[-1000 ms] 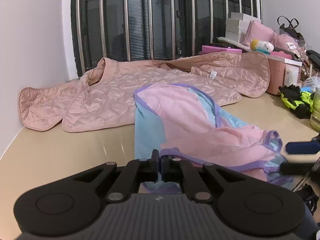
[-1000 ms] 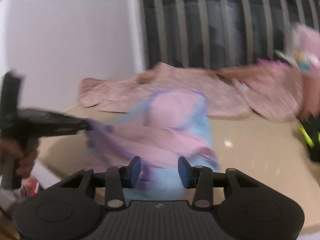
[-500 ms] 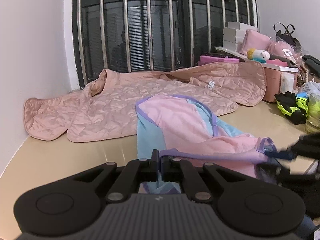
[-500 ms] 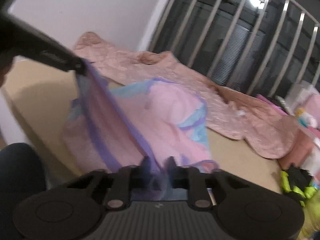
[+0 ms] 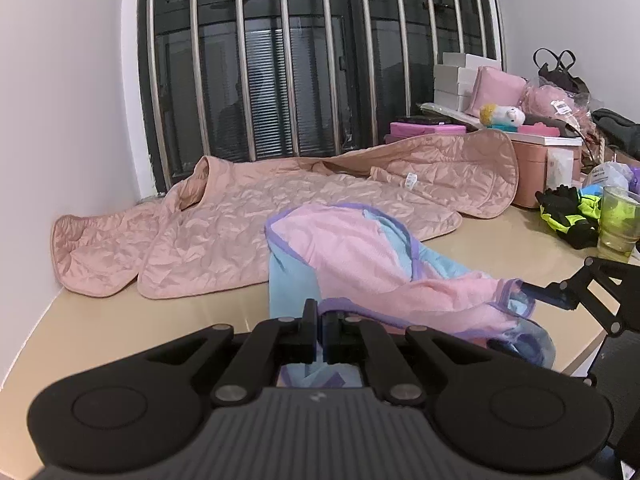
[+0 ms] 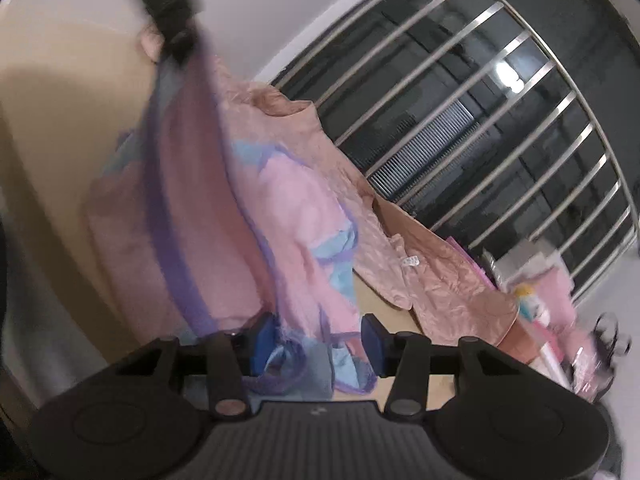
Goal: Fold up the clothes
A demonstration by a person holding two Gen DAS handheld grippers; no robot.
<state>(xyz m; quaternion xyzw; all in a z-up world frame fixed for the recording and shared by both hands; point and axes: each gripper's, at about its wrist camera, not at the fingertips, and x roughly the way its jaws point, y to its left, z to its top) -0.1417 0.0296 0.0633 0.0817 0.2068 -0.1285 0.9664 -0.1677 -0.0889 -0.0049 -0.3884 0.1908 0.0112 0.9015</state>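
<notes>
A pink and light-blue garment [image 5: 352, 248] with purple trim lies crumpled on the beige table [image 5: 120, 320]. My left gripper [image 5: 320, 312] is shut on its near purple hem and holds that edge a little off the table. In the right wrist view the left gripper [image 6: 176, 20] shows at the top, with the garment [image 6: 288, 208] stretched down from it. My right gripper [image 6: 316, 336] is rolled to one side and its jaws are opening. Bunched hem lies loosely between its blue pads [image 6: 266, 340]. From the left wrist view the right gripper [image 5: 556, 294] sits at the garment's right corner.
A quilted pink jacket [image 5: 248, 220] is spread behind the garment, up to the barred window [image 5: 320, 60]. A pink box [image 5: 536, 168], white boxes, cushions and a plush toy crowd the back right. Black-and-green gloves [image 5: 568, 212] and a green cup [image 5: 618, 220] stand at right. A white wall bounds the left.
The right gripper has rolled over and dropped lower. Its jaws closed on the hem half a second ago and now stand apart. The left gripper still holds the hem, slightly higher.
</notes>
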